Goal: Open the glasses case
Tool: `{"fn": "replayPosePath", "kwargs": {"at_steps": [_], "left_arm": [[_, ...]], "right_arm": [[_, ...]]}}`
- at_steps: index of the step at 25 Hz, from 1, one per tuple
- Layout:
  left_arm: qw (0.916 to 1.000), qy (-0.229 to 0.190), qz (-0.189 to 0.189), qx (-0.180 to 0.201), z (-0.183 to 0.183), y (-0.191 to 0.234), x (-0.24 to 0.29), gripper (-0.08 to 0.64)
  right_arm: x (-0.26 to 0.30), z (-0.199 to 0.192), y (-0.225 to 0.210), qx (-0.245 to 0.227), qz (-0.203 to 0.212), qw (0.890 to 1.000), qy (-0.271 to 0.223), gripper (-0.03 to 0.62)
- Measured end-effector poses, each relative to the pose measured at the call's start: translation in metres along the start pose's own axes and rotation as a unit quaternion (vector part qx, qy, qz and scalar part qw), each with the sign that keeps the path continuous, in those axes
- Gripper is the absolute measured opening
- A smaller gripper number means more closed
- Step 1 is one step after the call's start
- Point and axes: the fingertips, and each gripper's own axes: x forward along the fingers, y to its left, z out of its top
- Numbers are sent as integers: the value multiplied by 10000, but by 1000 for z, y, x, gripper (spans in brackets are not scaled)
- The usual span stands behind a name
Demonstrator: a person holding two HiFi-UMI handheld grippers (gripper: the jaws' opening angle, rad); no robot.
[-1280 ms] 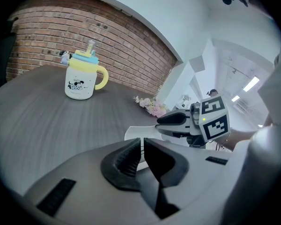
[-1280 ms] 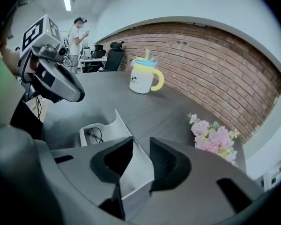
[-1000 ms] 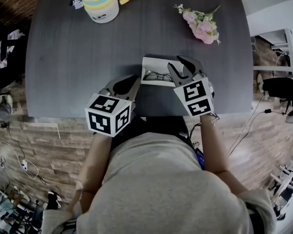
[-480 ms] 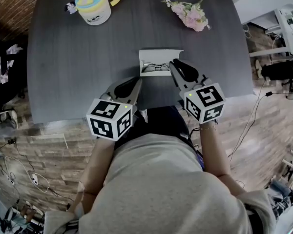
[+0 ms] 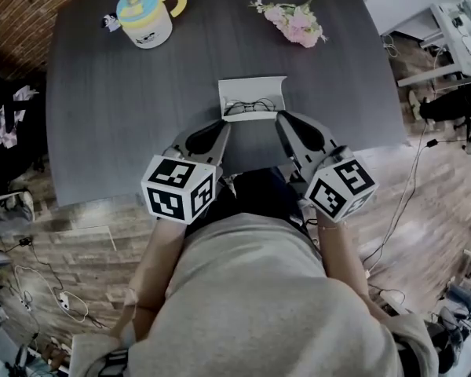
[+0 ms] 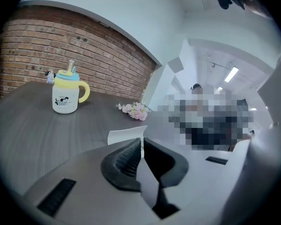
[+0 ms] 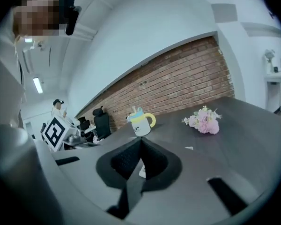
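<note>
The white glasses case (image 5: 252, 89) lies open on the dark table (image 5: 118, 116), its lid standing up and a pair of dark-framed glasses (image 5: 250, 107) inside. My left gripper (image 5: 222, 126) hovers at the table's near edge, just below-left of the case, its jaws shut on nothing. My right gripper (image 5: 281, 117) sits below-right of the case, apart from it, shut and empty as well. In the left gripper view the case lid (image 6: 125, 135) shows just beyond the closed left gripper (image 6: 142, 140). The right gripper (image 7: 141, 139) looks across the table with its jaws together.
A white mug (image 5: 145, 18) with a yellow handle and blue lid stands at the far left of the table. A pink flower sprig (image 5: 292, 20) lies at the far right. The person's torso fills the near side; wooden floor surrounds the table.
Both grippers drew back from the case toward the person and rose. The right gripper's jaws closed and its wrist rolled. The case stays open on the table.
</note>
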Motion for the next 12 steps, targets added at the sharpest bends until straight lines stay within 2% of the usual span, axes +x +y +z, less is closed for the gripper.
{"fn": "replayPosePath", "kwargs": {"at_steps": [2, 4, 7, 12], "left_arm": [[9999, -4, -96, 94, 3, -4, 2, 35], [9995, 7, -272, 177, 5, -12, 3, 35], [9989, -6, -415, 210, 5, -18, 5, 34], [9984, 104, -434, 348, -1, -20, 7, 31]], "right_arm": [[-6, 11, 2, 258, -44, 9994, -226, 8], [-11, 16, 4, 308, -85, 9990, -325, 8], [-11, 13, 4, 286, -120, 9991, -301, 6], [-2, 2, 11, 325, -167, 9992, -162, 8]]}}
